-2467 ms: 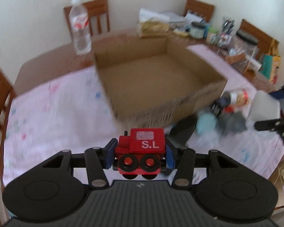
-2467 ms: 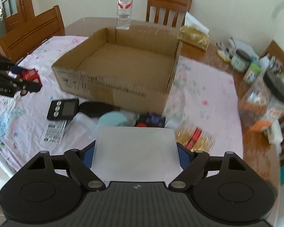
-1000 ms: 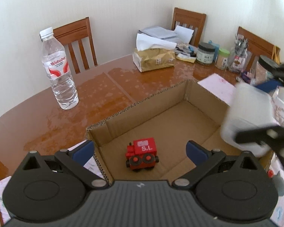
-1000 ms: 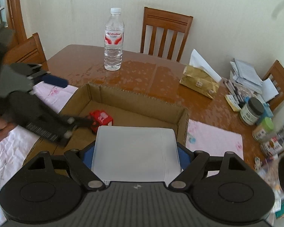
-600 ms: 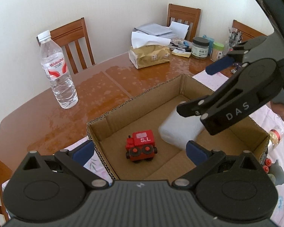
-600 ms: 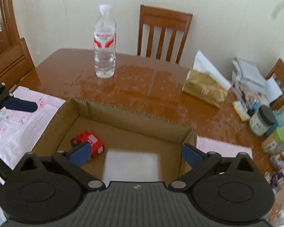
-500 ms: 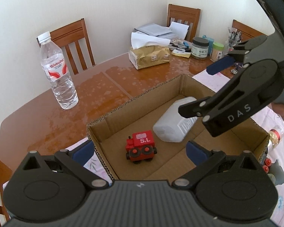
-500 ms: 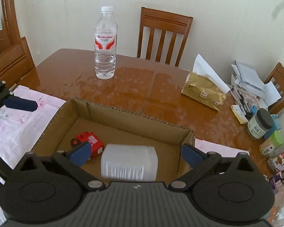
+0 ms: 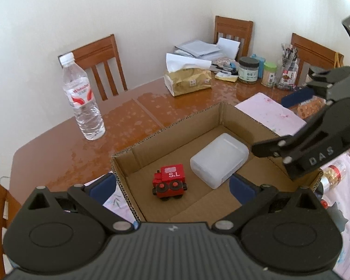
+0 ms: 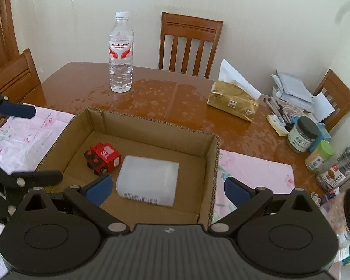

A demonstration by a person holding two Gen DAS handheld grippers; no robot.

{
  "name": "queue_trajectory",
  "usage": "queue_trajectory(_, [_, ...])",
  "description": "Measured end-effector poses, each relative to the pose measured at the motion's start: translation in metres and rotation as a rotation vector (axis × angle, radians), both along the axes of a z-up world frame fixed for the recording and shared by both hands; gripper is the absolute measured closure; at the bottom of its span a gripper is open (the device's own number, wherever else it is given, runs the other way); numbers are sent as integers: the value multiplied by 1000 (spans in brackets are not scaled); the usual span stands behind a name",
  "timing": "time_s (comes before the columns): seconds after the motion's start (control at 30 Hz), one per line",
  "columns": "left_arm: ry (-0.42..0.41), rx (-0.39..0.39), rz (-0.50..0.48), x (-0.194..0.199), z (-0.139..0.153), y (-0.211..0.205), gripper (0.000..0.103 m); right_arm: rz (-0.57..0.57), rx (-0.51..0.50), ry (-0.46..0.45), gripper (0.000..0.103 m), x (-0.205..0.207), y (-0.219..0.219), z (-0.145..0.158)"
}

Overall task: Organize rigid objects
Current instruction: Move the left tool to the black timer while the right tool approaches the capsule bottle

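An open cardboard box (image 9: 245, 119) (image 10: 210, 163) sits on the table. Inside it lie a red toy train (image 9: 170, 183) (image 10: 103, 157) marked S.L and a translucent white plastic box (image 9: 219, 159) (image 10: 148, 180), side by side. My left gripper (image 9: 172, 187) is open and empty above the box's near left corner. My right gripper (image 10: 166, 189) is open and empty above the box's near edge; it also shows in the left wrist view (image 9: 315, 140) at the right. The left gripper shows in the right wrist view (image 10: 16, 144) at the left edge.
A water bottle (image 9: 84, 98) (image 10: 120, 53) stands beyond the box. A gold tissue pack (image 9: 189, 81) (image 10: 233, 105), jars (image 9: 248, 70) and papers crowd the far right. A pink cloth (image 10: 25, 135) covers the near table. Wooden chairs (image 10: 190, 44) surround it. A gold-lidded item (image 9: 333, 172) lies right of the box.
The red train and then the white plastic box were let go into the cardboard box. The white box tumbled and settled flat. My right gripper has drawn back to the right.
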State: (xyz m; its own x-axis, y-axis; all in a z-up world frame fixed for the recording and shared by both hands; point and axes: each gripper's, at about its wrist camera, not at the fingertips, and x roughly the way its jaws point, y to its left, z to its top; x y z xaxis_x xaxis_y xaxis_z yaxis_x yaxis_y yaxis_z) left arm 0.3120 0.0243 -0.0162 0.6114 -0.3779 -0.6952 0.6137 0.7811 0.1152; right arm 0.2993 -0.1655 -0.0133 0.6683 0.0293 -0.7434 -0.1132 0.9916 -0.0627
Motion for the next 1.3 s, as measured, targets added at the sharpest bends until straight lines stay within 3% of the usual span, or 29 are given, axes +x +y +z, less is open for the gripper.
queue_trajectory(0.43, [-34, 5, 236, -72, 3, -4, 1, 46, 48, -33, 0, -79, -28, -10])
queue_trajectory(0.6, [29, -42, 316, -95, -8, -2, 1, 67, 43, -24, 0, -106, -39, -20])
queue_trajectory(1.0, [190, -24, 464, -129, -66, 7, 1, 50, 28, 16, 0, -142, -58, -37])
queue_trajectory(1.3, [220, -23, 455, -121, -94, -10, 1, 3, 25, 40, 0, -153, -64, -45])
